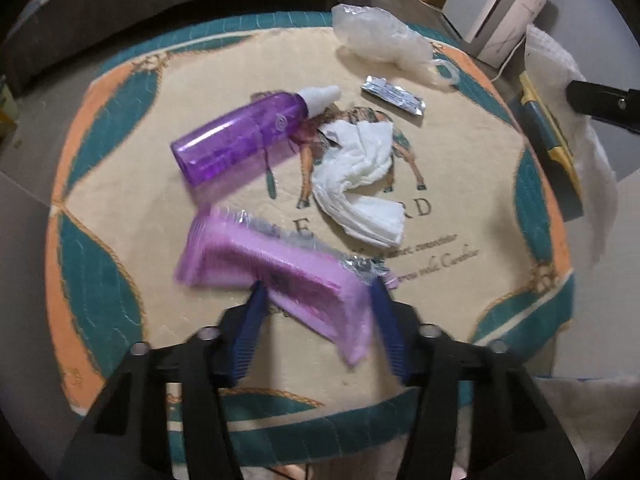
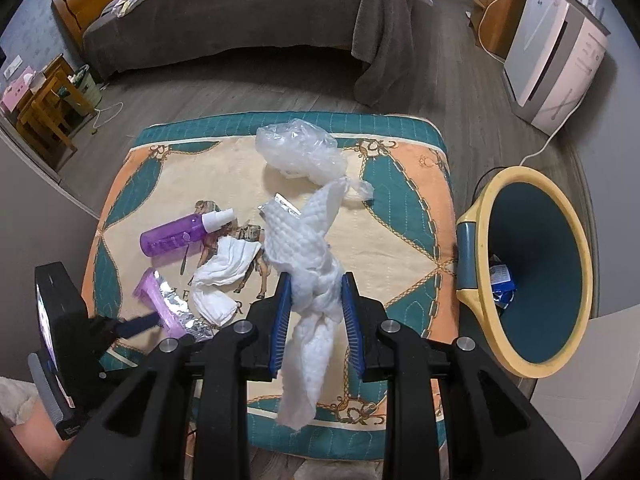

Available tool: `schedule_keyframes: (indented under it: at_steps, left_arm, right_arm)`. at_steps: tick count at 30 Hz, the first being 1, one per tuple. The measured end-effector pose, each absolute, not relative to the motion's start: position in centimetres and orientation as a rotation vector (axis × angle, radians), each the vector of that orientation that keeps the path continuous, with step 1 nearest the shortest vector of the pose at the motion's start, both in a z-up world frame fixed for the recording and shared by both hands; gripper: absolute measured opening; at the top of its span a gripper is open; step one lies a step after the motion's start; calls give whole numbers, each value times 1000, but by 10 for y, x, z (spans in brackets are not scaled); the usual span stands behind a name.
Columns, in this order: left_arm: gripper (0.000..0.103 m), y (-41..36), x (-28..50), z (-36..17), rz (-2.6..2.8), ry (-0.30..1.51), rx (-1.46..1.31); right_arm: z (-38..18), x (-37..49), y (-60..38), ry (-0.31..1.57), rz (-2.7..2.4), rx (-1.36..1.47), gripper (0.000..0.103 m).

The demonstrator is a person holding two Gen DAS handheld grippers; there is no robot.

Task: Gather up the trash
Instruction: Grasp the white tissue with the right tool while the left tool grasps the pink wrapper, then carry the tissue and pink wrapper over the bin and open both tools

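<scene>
My left gripper points down at a patterned cushion. Its blue pads are closed on a pink wrapper with foil lining, which looks blurred. In the right wrist view the same pink wrapper lies at the cushion's left. My right gripper is shut on a twisted white paper towel that hangs above the cushion. On the cushion lie a purple spray bottle, a crumpled white tissue, a silver packet and a clear plastic bag.
A teal bin with a yellow rim stands right of the cushion, with a blue item inside. A bed with a grey cover is at the back. A white appliance with a cable stands back right. Wooden furniture sits far left.
</scene>
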State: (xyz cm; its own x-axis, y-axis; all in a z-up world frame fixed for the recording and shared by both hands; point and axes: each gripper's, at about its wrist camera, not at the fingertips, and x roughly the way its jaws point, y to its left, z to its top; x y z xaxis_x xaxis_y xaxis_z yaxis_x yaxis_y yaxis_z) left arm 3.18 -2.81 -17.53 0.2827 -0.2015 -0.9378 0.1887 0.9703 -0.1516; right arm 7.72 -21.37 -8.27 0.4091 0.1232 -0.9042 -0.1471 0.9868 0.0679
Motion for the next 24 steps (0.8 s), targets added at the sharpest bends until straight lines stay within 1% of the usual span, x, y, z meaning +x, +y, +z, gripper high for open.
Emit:
schedule_keyframes:
  at_steps: [1, 2, 3, 4, 6, 7, 9, 17, 24]
  left_arm:
    - [40, -28, 31, -175, -268, 1261, -18]
    - [28, -28, 31, -174, -280, 1259, -22]
    - [22, -28, 31, -173, -285, 1256, -17]
    - [20, -27, 31, -170, -291, 1251, -17]
    - [12, -27, 30, -165, -299, 1241, -26]
    - [11, -28, 29, -161, -296, 1224, -18]
    - [9, -28, 29, -151, -293, 1192, -12]
    - [9, -37, 28, -98, -302, 996, 73]
    - [9, -52, 27, -85, -325, 952, 114]
  right_arm:
    - [-83, 77, -214, 1137, 172, -18, 25]
    - [-83, 77, -214, 1137, 174, -18, 25]
    - [-82, 77, -213, 1136, 176, -20, 25]
    - [-82, 76, -213, 1135, 177, -22, 25]
    - [-81, 76, -212, 1131, 179, -27, 25]
    - [-80, 76, -212, 1129, 179, -27, 25]
    - [-77, 75, -215, 1120, 178, -16, 25]
    - [-52, 74, -234, 1047, 147, 47, 25]
    - [-43, 75, -250, 1015, 118, 48, 25]
